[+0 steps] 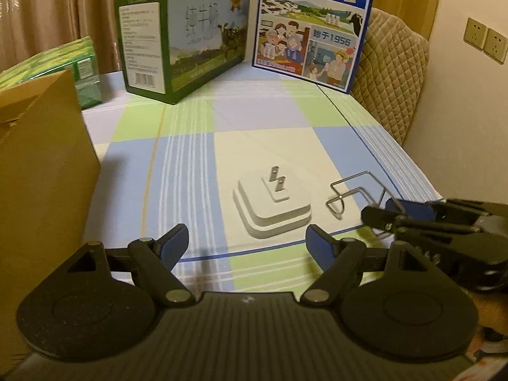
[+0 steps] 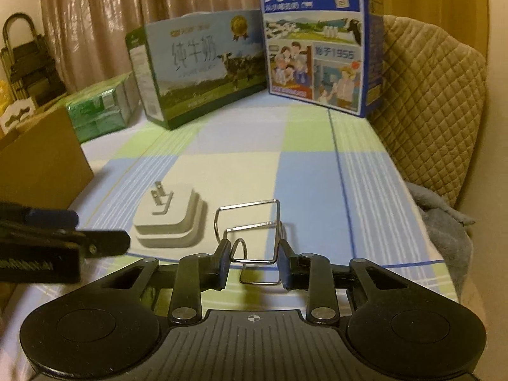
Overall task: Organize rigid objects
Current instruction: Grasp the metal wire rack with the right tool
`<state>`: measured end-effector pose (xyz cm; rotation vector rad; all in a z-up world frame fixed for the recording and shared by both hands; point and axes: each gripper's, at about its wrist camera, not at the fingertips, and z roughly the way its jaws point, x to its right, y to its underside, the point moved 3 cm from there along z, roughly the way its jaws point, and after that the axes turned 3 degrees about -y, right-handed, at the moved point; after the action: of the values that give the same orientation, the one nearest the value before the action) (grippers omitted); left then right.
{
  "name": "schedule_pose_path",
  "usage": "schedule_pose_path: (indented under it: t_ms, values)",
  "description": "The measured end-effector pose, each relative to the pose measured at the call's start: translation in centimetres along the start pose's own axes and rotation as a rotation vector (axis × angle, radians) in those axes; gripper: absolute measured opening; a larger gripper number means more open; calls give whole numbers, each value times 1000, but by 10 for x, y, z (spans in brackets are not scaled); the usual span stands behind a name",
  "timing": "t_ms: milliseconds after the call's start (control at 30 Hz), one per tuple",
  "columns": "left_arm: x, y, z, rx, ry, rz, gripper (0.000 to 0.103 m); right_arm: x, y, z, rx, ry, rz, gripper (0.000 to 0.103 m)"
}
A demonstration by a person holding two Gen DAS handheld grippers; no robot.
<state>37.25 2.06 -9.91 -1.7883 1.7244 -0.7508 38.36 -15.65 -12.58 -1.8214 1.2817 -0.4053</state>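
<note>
Two objects were seen on checked cloth (image 1: 190, 165): white plug adapter (image 1: 273, 209), lying flat, prongs pointed upward, and thin wire bracket (image 2: 250, 231), long axis stretched away from camera. Right gripper (image 2: 254, 263) was closed onto bracket's near end, fingers (image 2: 222, 263) pressed against wire. Left gripper (image 1: 244, 247) was held wide open, nothing gripped, just before adapter.

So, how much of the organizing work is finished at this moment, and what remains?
Nothing looks put away yet. In hand: the right gripper has its fingers around the wire rack, which seems to rest on the tablecloth. Left to do: the white plug adapter lies untouched, prongs up, ahead of the open left gripper. The cardboard box may be the destination.
</note>
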Motion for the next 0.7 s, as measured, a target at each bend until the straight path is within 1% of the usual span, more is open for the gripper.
schedule_pose_path:
  t_ms: [233,333,500,600,633,667,700]
  values:
    - [6,4,19,14,11,3,78,12,-7,-12,44,4,32,26]
    - [10,3,25,31,16,15,78,15,-5,-11,27,17,29,26]
    - [9,4,31,31,21,0,78,18,6,-6,-5,47,2,27]
    - [5,5,31,36,19,-17,78,20,11,-3,-5,71,-20,34]
    - [4,4,31,38,17,-24,78,19,11,-2,-3,68,-22,40]
    - [2,4,32,41,16,-32,78,18,11,-1,5,68,-24,49]
    - [1,3,32,43,15,-38,78,17,11,-1,12,66,-29,52]
